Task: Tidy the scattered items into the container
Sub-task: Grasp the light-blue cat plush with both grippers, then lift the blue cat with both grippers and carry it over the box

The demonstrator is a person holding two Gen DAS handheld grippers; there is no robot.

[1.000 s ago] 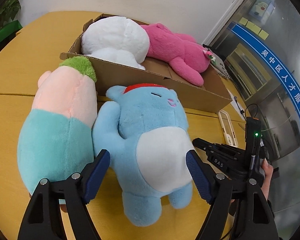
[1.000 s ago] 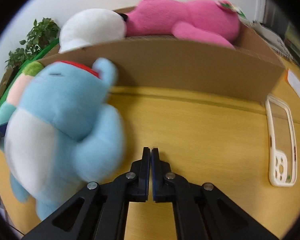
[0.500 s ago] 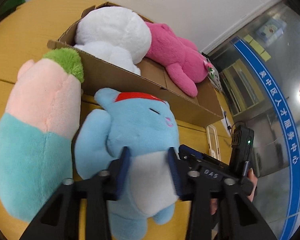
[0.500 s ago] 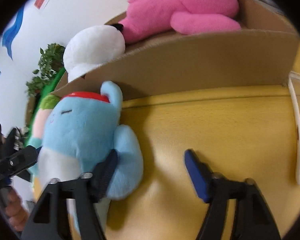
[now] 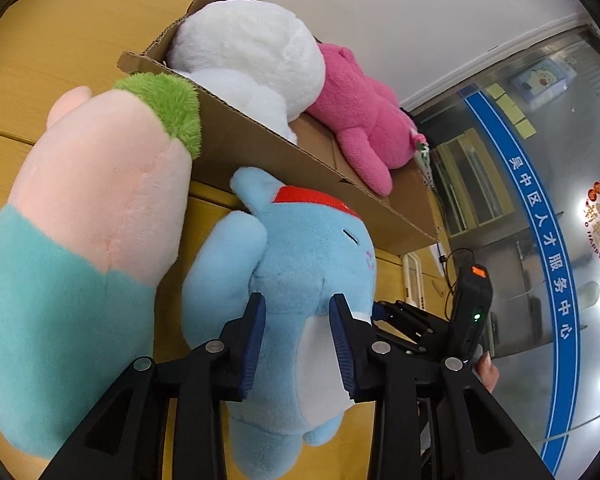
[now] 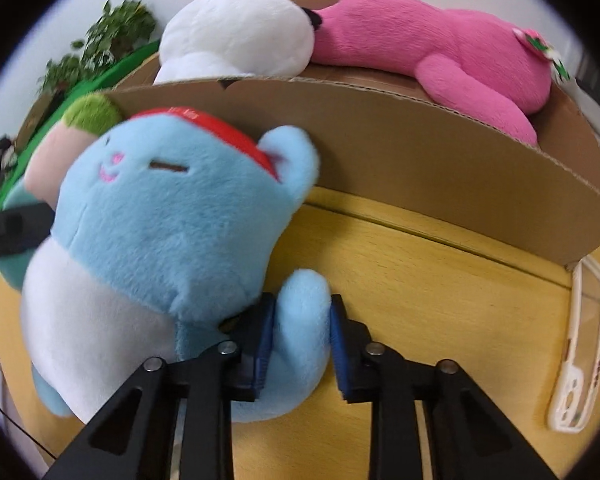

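Both grippers are on the blue plush (image 5: 300, 264). Left gripper (image 5: 296, 340), at the lower middle of its own view, has its blue pads clamped on the toy's body where the blue fur meets the white belly. Right gripper (image 6: 302, 344), low in the centre of its view, has its jaws closing on the toy's arm, which sits squeezed between the two pads.

Largest in the scene is the yellow wooden table (image 6: 440, 300), filling the lower half of the right wrist view. On it stands the cardboard box (image 6: 420, 152), its near wall running across the middle of that frame. Inside the box lie a white plush (image 5: 252, 52) and a pink plush (image 5: 360, 116), both rising above the rim in the upper part of both views.

At the left of the left wrist view, a pink-and-teal plush (image 5: 84, 220) with a green tuft lies on the table beside the blue plush and against the box wall. The blue plush wears a red band, and its ear touches the box wall.

A white phone case (image 6: 580, 360) lies at the right edge of the right wrist view, just beside the box corner.
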